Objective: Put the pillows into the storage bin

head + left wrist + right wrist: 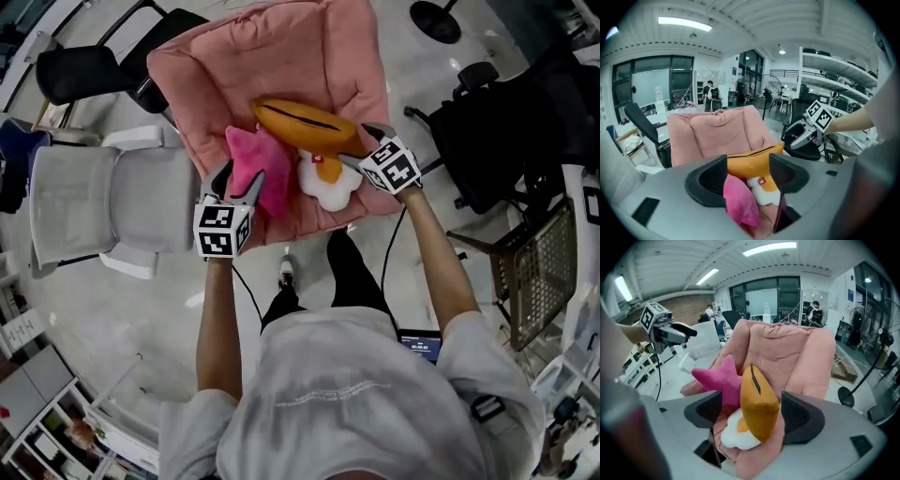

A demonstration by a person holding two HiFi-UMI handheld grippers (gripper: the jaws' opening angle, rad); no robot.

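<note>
Though apparently not yet begun, no storage bin in view: pink star-shaped pillow (253,164), orange bun-shaped pillow (300,122) and white fried-egg pillow (330,187) on pink padded chair (281,56), left gripper (236,187) and right gripper (366,147) beside them, jaws apart, gripping nothing; all three left to move.

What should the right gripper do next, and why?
Probably ease the right gripper down around the orange pillow and close: its jaws stand open, and the pillow lines up between them ungripped, lying on the pink chair.
</note>
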